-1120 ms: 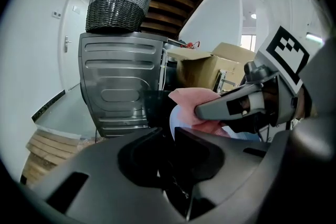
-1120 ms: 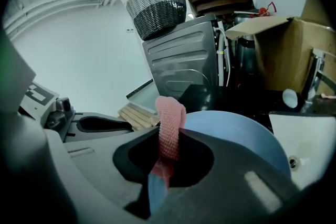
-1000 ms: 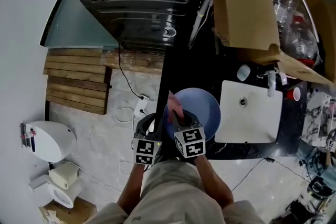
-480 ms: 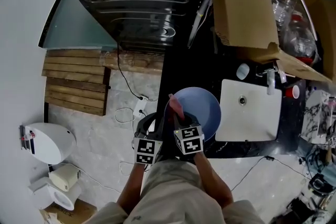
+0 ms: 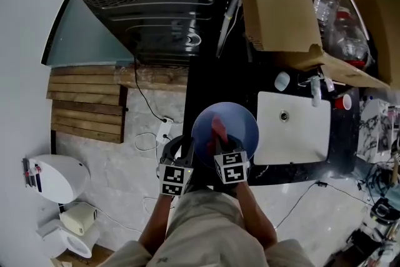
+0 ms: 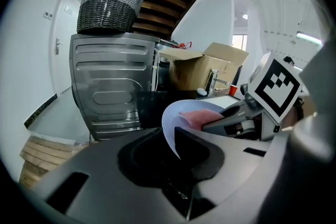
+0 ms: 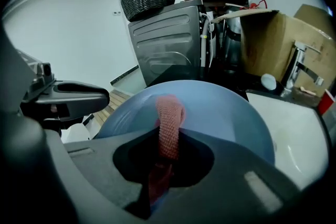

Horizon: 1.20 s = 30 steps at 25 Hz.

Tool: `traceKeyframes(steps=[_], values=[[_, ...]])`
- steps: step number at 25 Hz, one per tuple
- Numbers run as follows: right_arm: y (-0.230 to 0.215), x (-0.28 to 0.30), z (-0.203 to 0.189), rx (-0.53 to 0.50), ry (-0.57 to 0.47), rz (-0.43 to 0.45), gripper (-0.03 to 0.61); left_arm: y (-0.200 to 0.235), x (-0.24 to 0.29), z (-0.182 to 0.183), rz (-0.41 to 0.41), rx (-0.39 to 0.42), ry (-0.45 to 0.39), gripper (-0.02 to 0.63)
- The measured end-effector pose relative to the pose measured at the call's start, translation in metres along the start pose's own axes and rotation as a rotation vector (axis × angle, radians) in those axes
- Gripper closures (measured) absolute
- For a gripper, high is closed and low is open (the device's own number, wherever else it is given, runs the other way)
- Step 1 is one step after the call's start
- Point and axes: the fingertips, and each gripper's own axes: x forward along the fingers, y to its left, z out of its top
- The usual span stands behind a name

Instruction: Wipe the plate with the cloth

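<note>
Over the near left corner of the desk, the left gripper has its fingers closed on the rim of the blue plate, holding it tilted off the surface. Against the plate's face lies the pink cloth, pinched in the fingers of the right gripper. Wiping looks under way; next, the cloth needs sweeping across the bare face against a firm rim grip.
</note>
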Motion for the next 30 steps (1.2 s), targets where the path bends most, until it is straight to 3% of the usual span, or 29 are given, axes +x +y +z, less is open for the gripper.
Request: traceKeyframes(steps=[19,30], values=[[-0.07,-0.044,-0.021,-0.03,0.099,-0.223,0.552,-0.02,0.001,0.006,-0.057,0.046,-0.016,0.545],[-0.098,-0.086,-0.024,-0.026,0.086,-0.31,0.552,-0.018,-0.005,0.007,-0.039,0.042,-0.034,0.545]])
